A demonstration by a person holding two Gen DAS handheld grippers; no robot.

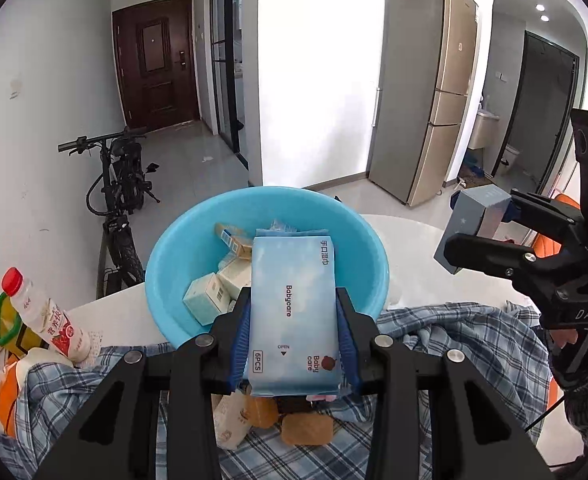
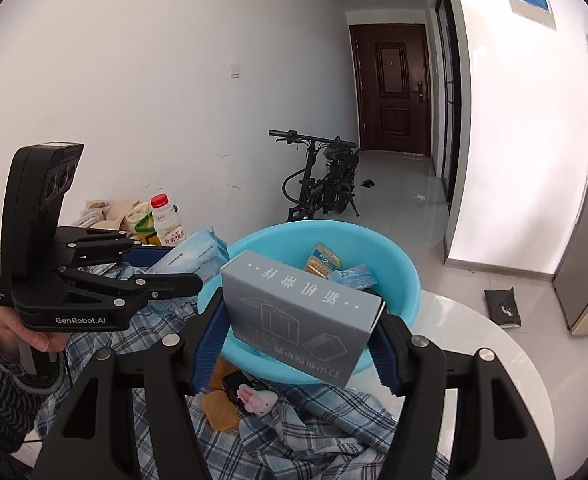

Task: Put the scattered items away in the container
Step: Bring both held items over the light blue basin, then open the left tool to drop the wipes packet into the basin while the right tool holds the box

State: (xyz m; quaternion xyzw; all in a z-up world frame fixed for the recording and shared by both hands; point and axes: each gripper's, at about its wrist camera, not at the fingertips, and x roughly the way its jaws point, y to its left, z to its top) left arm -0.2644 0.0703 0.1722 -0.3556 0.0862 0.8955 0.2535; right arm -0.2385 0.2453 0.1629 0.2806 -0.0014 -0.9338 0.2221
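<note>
A light blue basin [image 1: 173, 252] stands on the white table and holds several small boxes [image 1: 207, 300]; it also shows in the right wrist view [image 2: 406, 276]. My left gripper [image 1: 294, 320] is shut on a blue Babycare wipes pack [image 1: 294, 304], held over the basin's near rim. My right gripper [image 2: 300, 326] is shut on a grey box [image 2: 298, 312] with white print, held above the basin's near edge. In the left wrist view the right gripper [image 1: 482, 232] holds the grey box [image 1: 474, 220] to the right of the basin. The left gripper [image 2: 185, 268] with the wipes pack [image 2: 197, 256] shows left of the basin.
A blue plaid cloth [image 1: 454, 336] covers the near table. On it lie orange-brown packets [image 1: 306, 428], a small pink plush [image 2: 255, 398] and a black item [image 2: 233, 382]. A red-capped drink bottle [image 1: 49, 316] and snack bags stand at the left. A bicycle [image 1: 121, 196] leans by the wall.
</note>
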